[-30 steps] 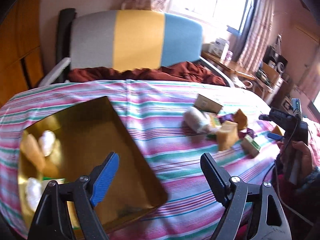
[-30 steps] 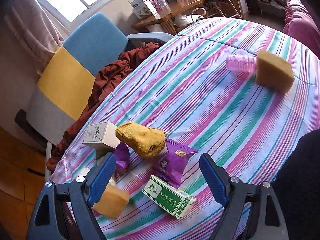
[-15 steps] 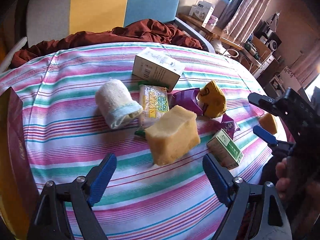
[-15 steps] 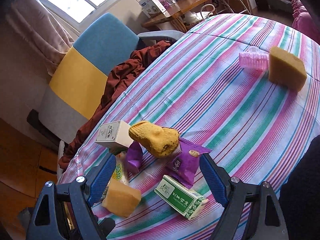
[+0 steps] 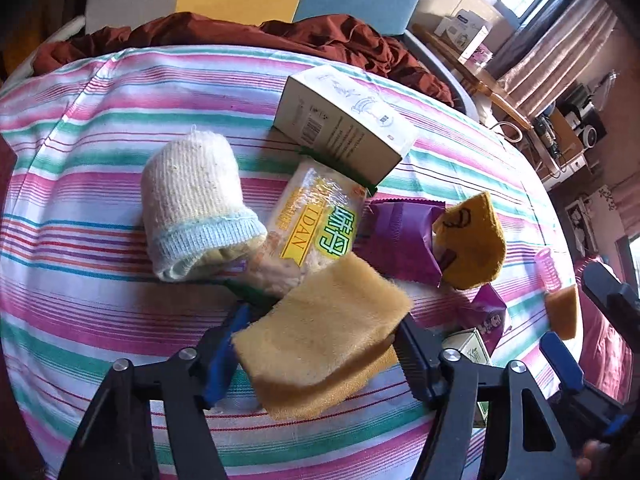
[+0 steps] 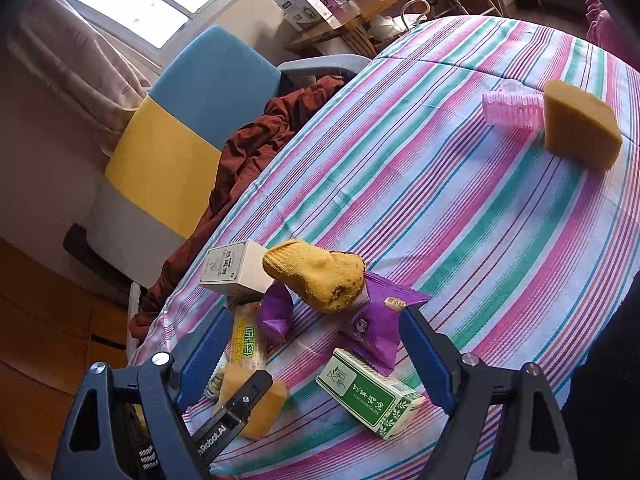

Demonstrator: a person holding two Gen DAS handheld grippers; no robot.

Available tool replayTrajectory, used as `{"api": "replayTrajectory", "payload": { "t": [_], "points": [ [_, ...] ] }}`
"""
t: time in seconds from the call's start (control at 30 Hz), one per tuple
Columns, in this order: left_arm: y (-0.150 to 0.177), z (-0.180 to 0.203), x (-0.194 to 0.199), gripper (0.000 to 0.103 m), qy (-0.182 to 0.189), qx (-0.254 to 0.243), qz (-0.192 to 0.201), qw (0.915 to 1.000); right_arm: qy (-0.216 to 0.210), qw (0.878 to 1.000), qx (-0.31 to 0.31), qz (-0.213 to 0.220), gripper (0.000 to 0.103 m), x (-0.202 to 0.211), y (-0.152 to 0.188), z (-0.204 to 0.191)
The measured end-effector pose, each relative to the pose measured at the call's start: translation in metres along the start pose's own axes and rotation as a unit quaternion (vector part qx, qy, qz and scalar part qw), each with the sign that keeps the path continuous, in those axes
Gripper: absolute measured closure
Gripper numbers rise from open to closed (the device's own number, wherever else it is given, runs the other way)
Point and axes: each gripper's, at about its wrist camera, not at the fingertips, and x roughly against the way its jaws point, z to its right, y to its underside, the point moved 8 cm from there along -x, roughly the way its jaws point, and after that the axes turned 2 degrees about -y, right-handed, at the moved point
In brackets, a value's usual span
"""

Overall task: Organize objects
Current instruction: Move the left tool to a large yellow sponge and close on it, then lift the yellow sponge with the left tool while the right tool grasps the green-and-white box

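Note:
A tan sponge (image 5: pixel 320 344) lies at the near edge of a pile on the striped tablecloth (image 5: pixel 100 300). My left gripper (image 5: pixel 318 320) is closing its jaws on it, both blue pads against its sides. Behind it lie a rolled white sock (image 5: pixel 192 208), a yellow-green snack pack (image 5: pixel 316 232), a white box (image 5: pixel 344 128), purple packets (image 5: pixel 400 240) and a yellow sock (image 5: pixel 468 240). My right gripper (image 6: pixel 312 320) hangs open above the purple packet (image 6: pixel 376 328) and a green box (image 6: pixel 368 392), holding nothing.
A second tan sponge (image 6: pixel 580 124) and a pink ribbed roller (image 6: pixel 512 110) lie apart at the far side of the table. A chair with a blue, yellow and grey back (image 6: pixel 180 140) holds a maroon cloth (image 6: pixel 256 140) against the table's edge.
My left gripper swung right from the gold tray to the pile, dropped onto the tan sponge, and its jaws narrowed around it. The right gripper kept still.

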Motion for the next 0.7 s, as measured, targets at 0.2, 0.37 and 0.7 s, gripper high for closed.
{"api": "replayTrajectory", "payload": {
  "t": [0.2,0.37,0.7],
  "points": [
    [0.035,-0.009,0.033,0.046,0.062,-0.067,0.003,0.9958,0.008,1.000,-0.003,-0.005,0.016,-0.002,0.001,0.002],
    [0.078,-0.033,0.062,0.046,0.096,-0.111,0.019,0.9890,0.018,1.000,-0.003,-0.010,0.016,-0.004,0.003,0.004],
    [0.086,-0.037,0.062,0.049,0.094,-0.139,0.050,0.9846,0.048,0.998,-0.011,-0.041,0.016,-0.015,0.010,0.012]
  ]
}}
